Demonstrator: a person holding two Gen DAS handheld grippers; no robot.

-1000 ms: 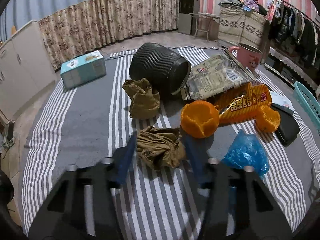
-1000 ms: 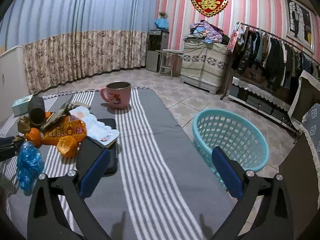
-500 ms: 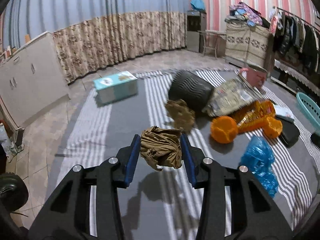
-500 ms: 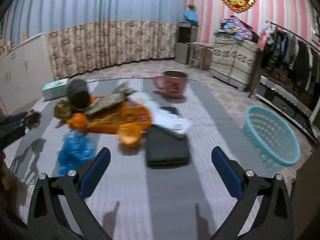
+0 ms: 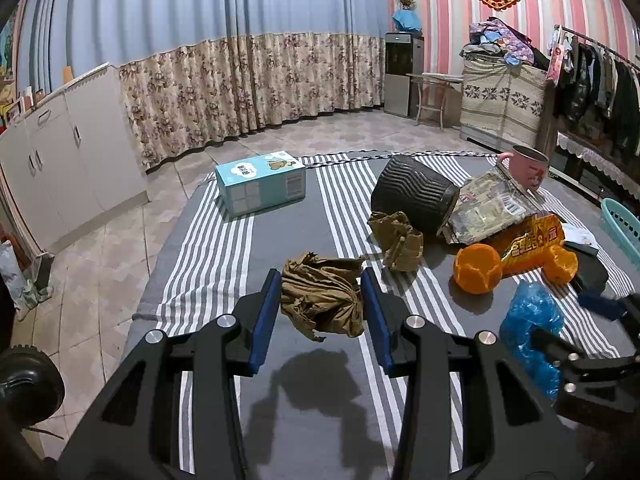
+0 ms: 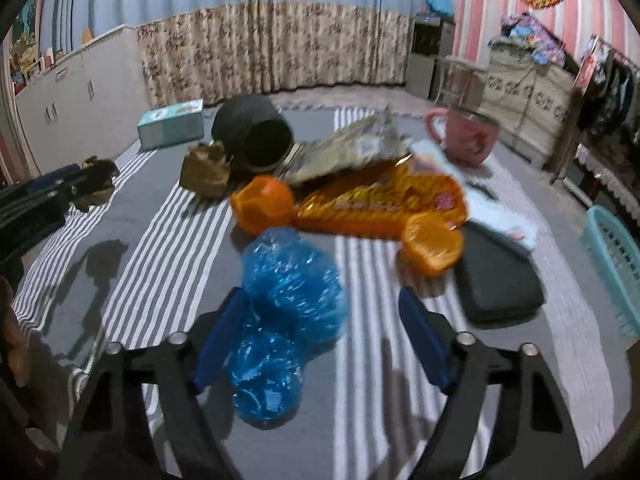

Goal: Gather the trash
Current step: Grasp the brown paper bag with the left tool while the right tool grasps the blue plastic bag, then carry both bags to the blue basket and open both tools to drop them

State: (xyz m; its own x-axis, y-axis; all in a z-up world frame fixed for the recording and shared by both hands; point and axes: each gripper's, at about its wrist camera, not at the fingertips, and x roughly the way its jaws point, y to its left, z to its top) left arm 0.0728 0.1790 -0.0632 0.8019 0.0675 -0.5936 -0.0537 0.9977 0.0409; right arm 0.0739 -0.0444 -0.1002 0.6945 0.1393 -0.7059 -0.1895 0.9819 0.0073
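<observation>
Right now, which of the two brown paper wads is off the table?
The brown wad clamped in the left gripper, its shadow below. The other wad lies on the cloth beside the black bin.

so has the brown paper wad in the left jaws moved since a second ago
Yes. The brown paper wad has been lifted off the striped cloth, its shadow now showing below it.

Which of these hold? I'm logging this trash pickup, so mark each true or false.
1. The left gripper is shut on the brown paper wad. True.
2. The right gripper has open jaws around the blue plastic bag. True.
3. The black ribbed bin stands upright. False: it lies on its side.
4. The pink mug is inside the teal basket. False: it stands on the striped cloth.
</observation>
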